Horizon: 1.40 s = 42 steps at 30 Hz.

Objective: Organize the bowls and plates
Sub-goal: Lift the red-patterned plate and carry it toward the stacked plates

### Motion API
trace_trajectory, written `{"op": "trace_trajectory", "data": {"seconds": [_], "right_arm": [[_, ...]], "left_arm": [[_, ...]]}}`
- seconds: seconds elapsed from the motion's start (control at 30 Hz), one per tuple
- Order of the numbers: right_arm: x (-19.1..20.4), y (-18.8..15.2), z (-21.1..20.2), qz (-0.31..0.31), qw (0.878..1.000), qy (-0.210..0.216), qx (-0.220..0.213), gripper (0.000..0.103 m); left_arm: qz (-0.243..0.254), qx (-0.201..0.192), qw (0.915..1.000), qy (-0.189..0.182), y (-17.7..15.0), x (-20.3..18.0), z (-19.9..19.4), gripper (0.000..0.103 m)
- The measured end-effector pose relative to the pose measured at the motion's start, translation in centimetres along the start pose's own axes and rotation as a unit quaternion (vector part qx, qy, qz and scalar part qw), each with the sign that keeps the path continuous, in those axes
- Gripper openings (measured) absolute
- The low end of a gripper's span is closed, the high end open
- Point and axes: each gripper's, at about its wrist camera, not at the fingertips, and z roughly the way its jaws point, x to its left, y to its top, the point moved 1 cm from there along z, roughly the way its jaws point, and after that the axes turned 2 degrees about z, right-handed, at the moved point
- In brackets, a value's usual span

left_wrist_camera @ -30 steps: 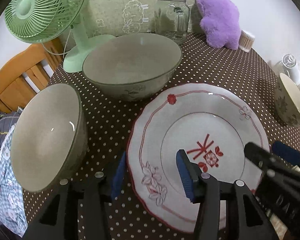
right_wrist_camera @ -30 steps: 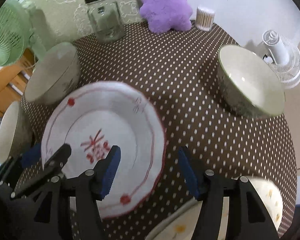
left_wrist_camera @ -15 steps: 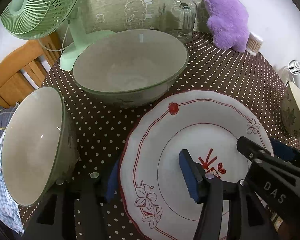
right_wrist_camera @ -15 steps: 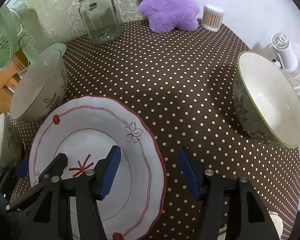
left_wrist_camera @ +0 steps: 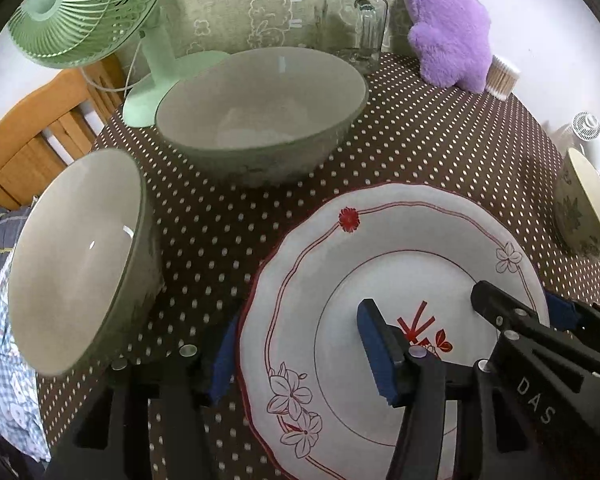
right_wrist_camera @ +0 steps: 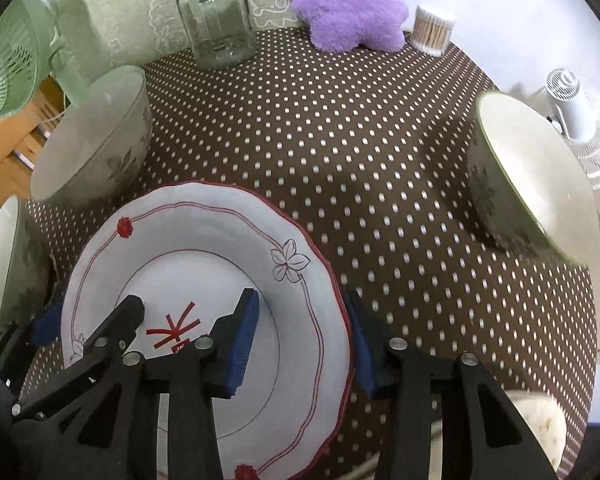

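Note:
A white plate [left_wrist_camera: 380, 264] with red flower lines lies on the dotted tablecloth [left_wrist_camera: 440, 140]. My left gripper [left_wrist_camera: 300, 356] straddles its left rim, one pad outside and partly behind the edge, the other over the well, neither visibly pressing. My right gripper [right_wrist_camera: 300, 340] straddles the right rim of the plate [right_wrist_camera: 204, 248]; its jaws are closing with the rim between them. Three pale green bowls surround the plate: a large one [left_wrist_camera: 260, 120] behind it, one [left_wrist_camera: 80, 256] at the left and one [right_wrist_camera: 532, 184] at the right.
A green fan [left_wrist_camera: 80, 12], a glass jar [left_wrist_camera: 352, 20], a purple plush toy [left_wrist_camera: 448, 24] and a tub of cotton swabs [left_wrist_camera: 504, 76] line the table's back. A small white fan [right_wrist_camera: 580, 120] stands far right. A wooden chair [left_wrist_camera: 28, 140] is at the left.
The right gripper's jaws have narrowed around the plate's right rim. The plate's left rim now partly covers the left gripper's outer pad. The plate, blurred a second ago, is sharp now.

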Motion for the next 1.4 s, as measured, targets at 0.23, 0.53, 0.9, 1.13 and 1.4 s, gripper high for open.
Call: {"op": "trace_trajectory", "data": {"seconds": [0.23,0.53,0.9,1.13,1.4], "right_arm": [[0.0,-2.3,-1.8,0.006,1.0,-0.006,0.004,0.048],[0.1,-4.4,-6.0,0.017,1.0,-0.014,-0.021,0.048],[0.1,-7.5,-11.9,0.048,0.996,-0.042,-0.055,0.048],[-1.8,-9.2,-14.0,0.06,0.995,-0.048,-0.065,0.048],[-5.1,-10.8,-14.8,0.039,0.997,-0.044,-0.054,0.048]], "left_arm": [[0.008,-0.002,1.0,-0.005,-1.7,0.1,-1.8,0.056],[0.013,-0.023,0.9995,-0.016,-3.0,0.8,-5.5,0.056],[0.04,-0.047,0.9973,-0.039,-4.6,0.3,-10.2,0.056],[0.048,-0.053,0.9968,-0.036,-5.7,-2.0,-11.8,0.056],[0.034,-0.04,0.9983,-0.025,-7.8,-5.0,-12.6,0.056]]}}
